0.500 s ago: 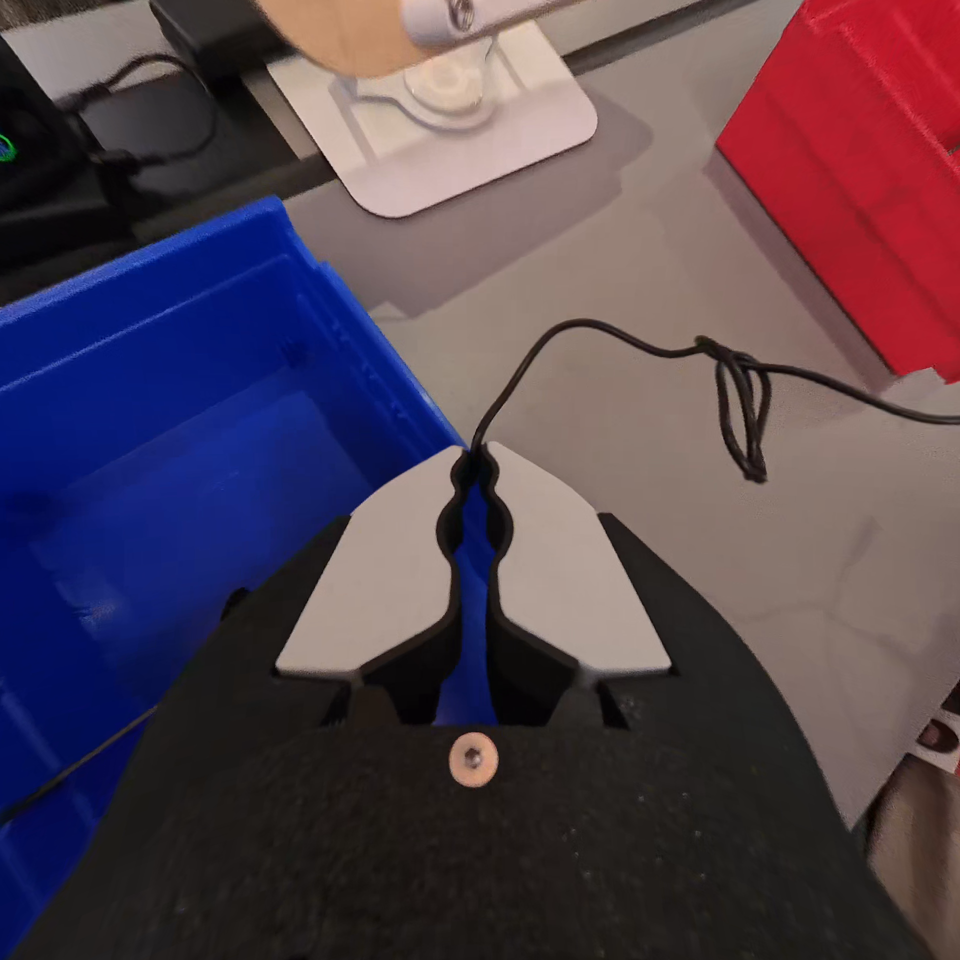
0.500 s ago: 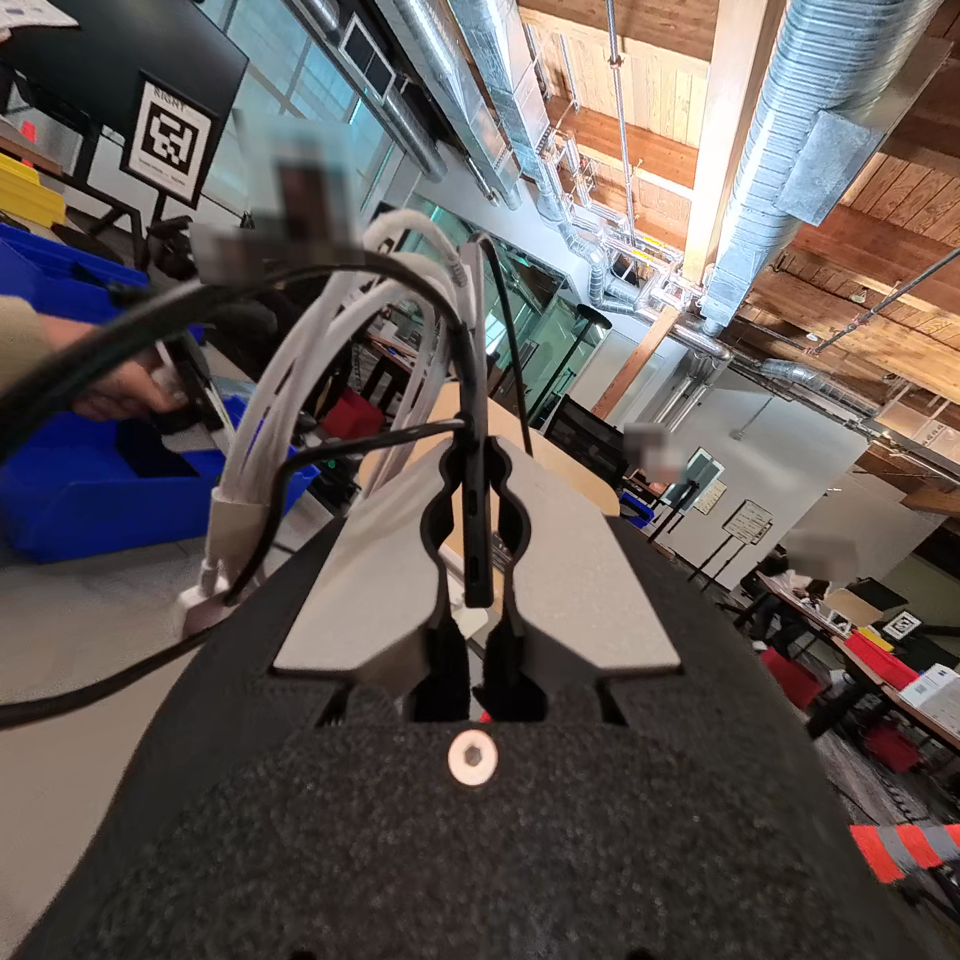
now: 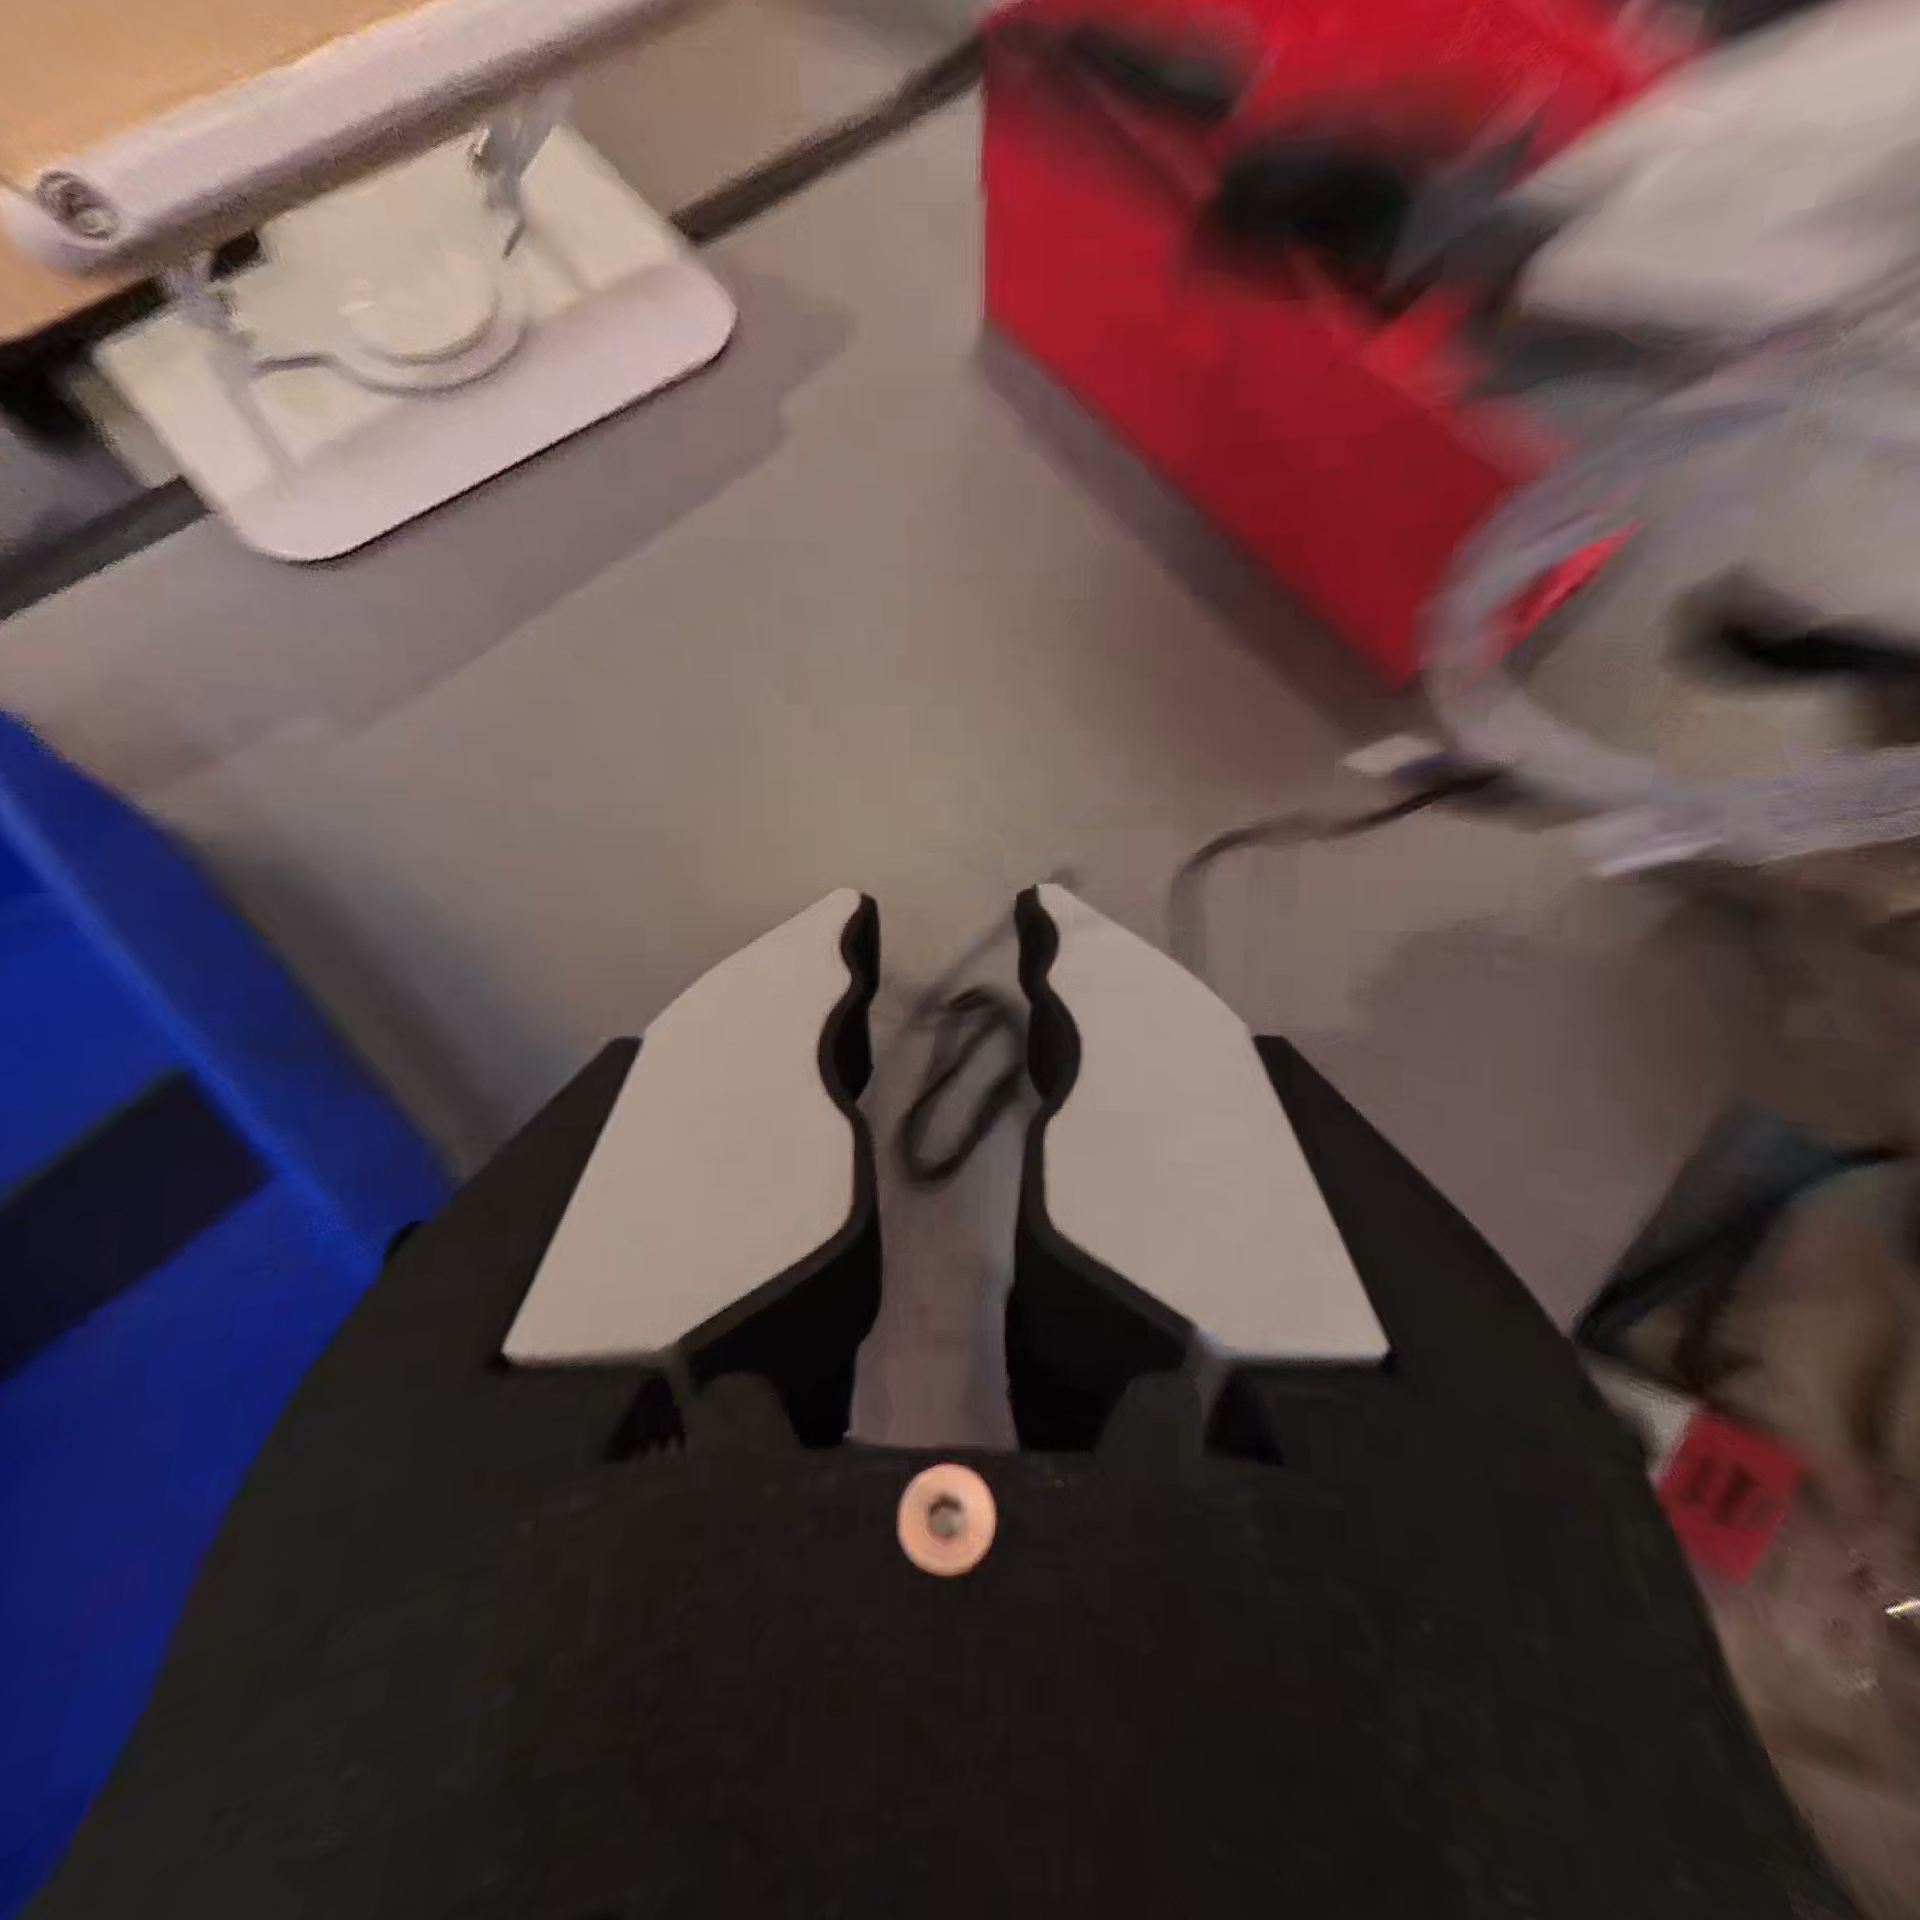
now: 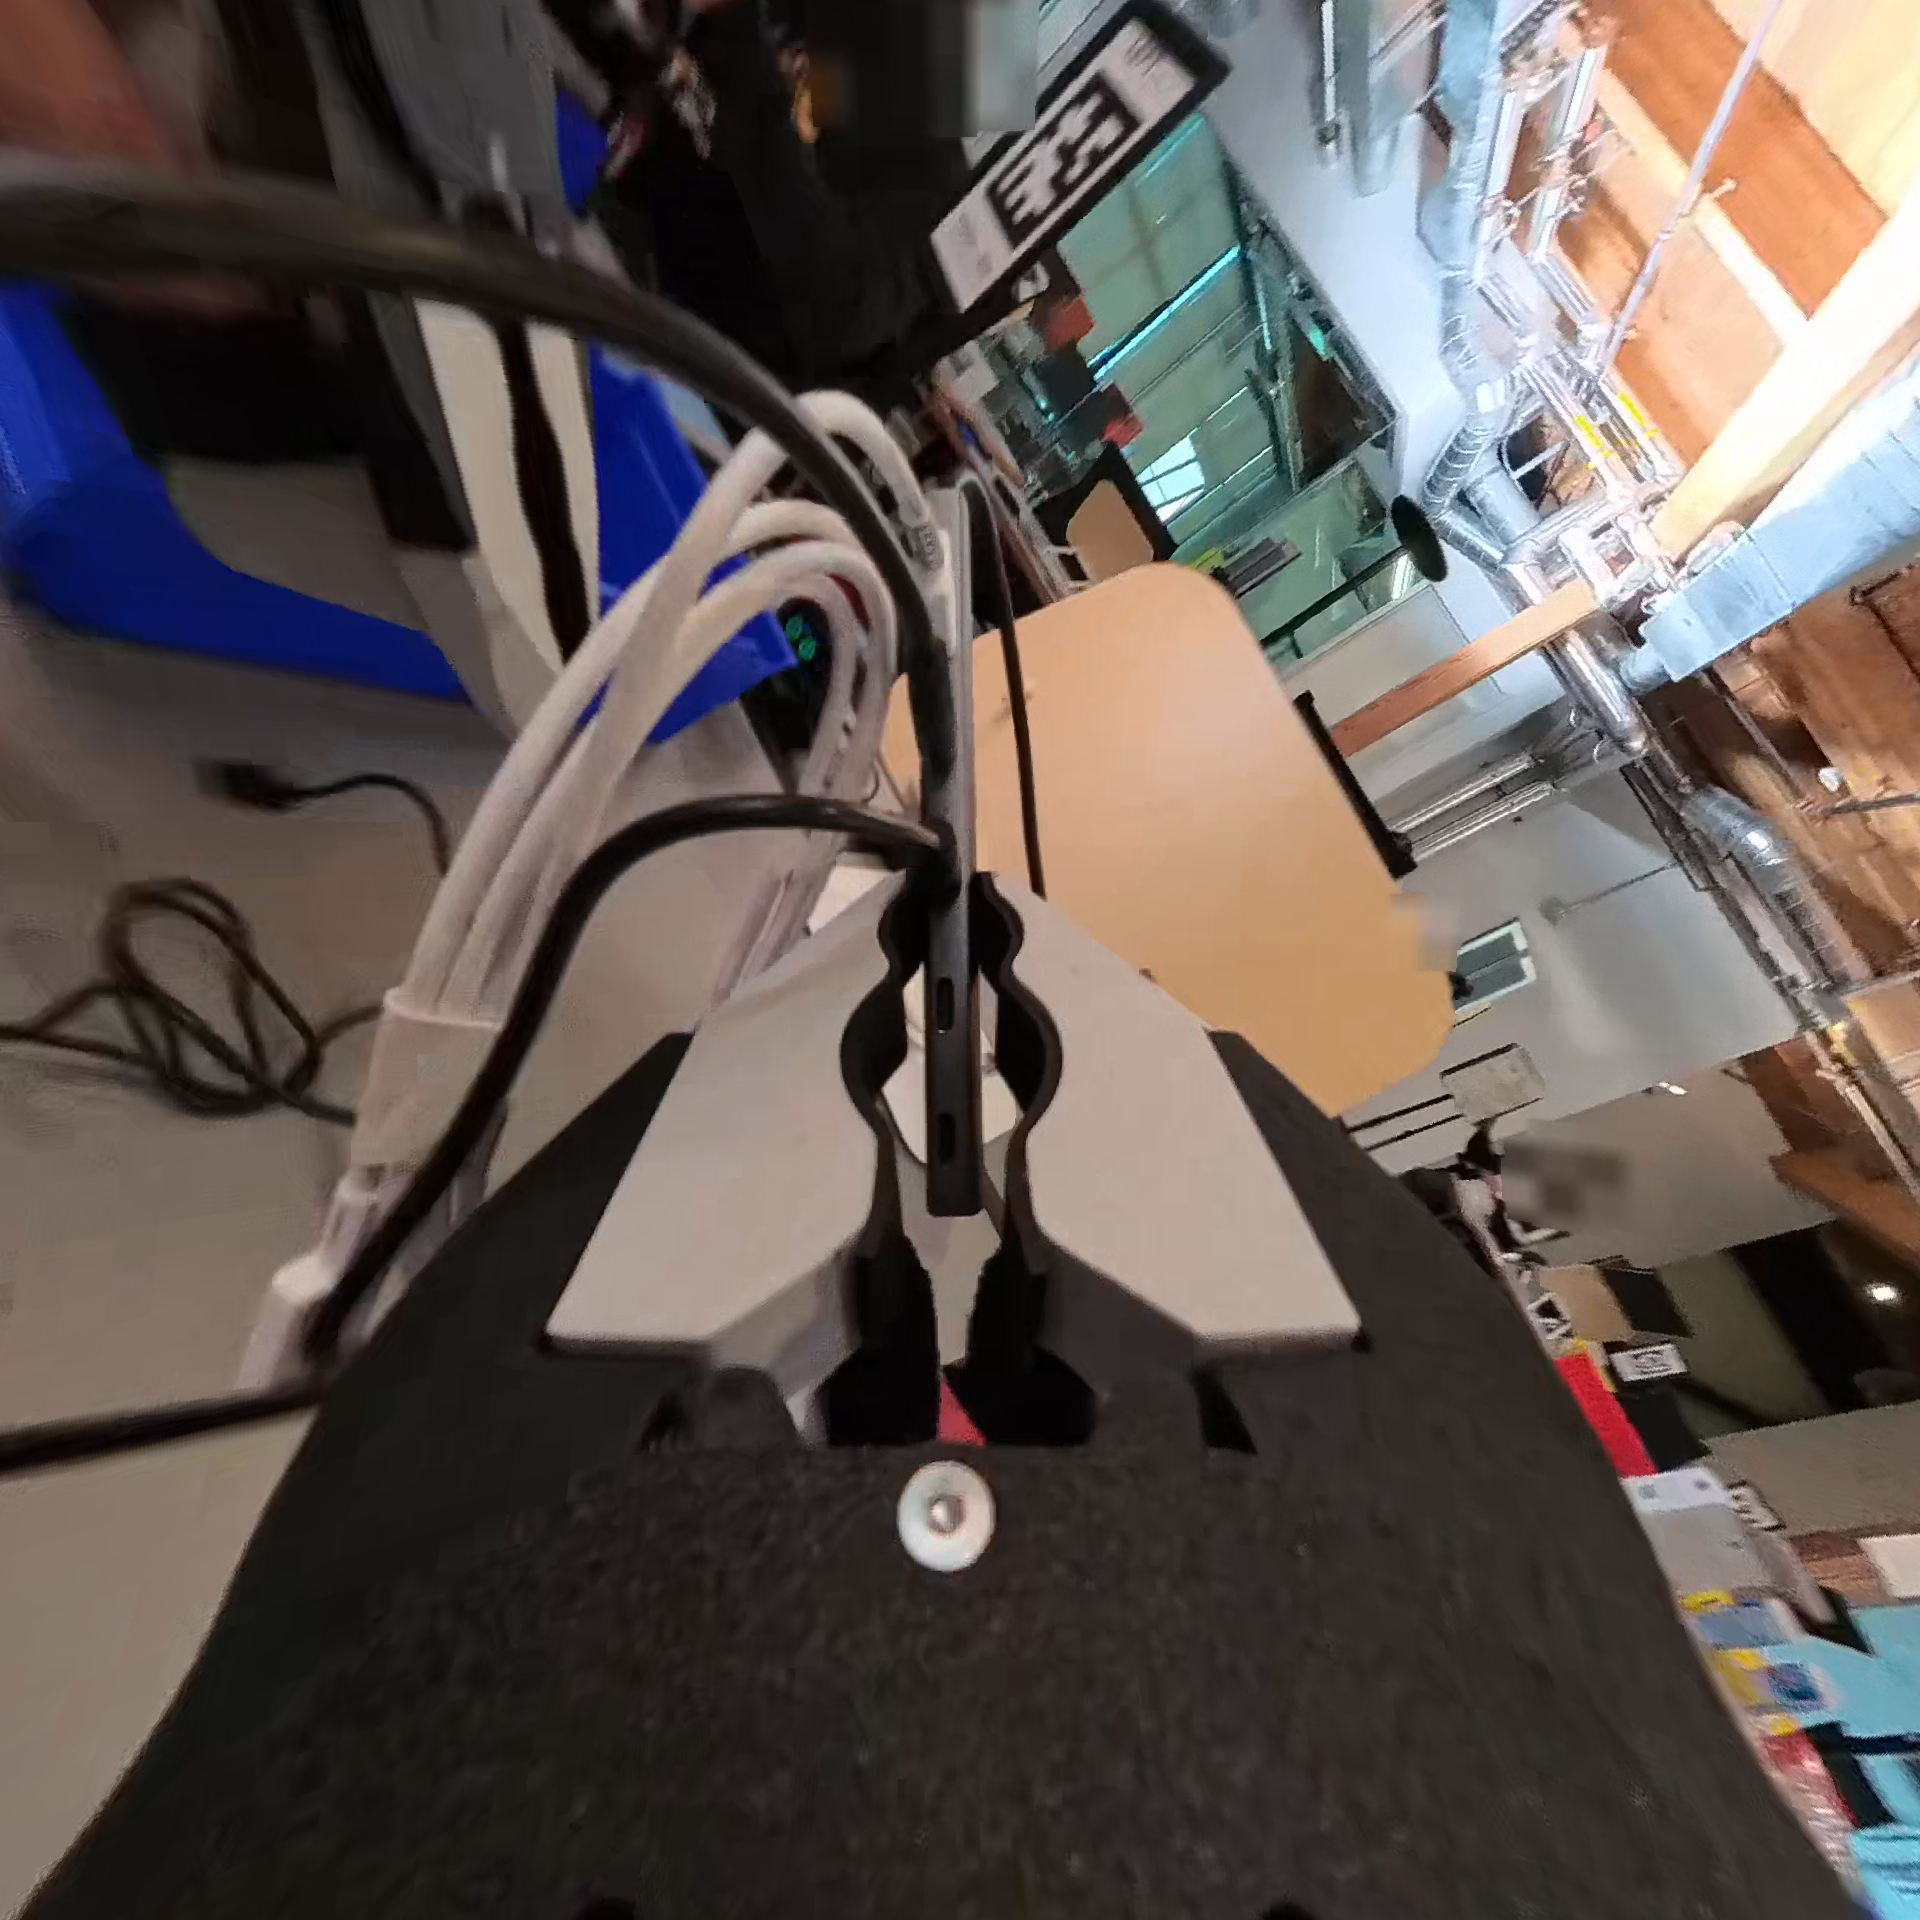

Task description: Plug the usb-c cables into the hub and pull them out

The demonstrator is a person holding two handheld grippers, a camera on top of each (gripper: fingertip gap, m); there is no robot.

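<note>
Right wrist view: hub edge-on, long axis along the fingers.

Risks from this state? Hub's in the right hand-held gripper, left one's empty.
1. The hub is pinched edge-on by the right hand-held gripper; cable drag may twist it loose.
2. White cables and a black cable crowd its left side and may snag.
3. The left hand-held gripper is open above a knotted black loop; it may grab the loop.
</note>
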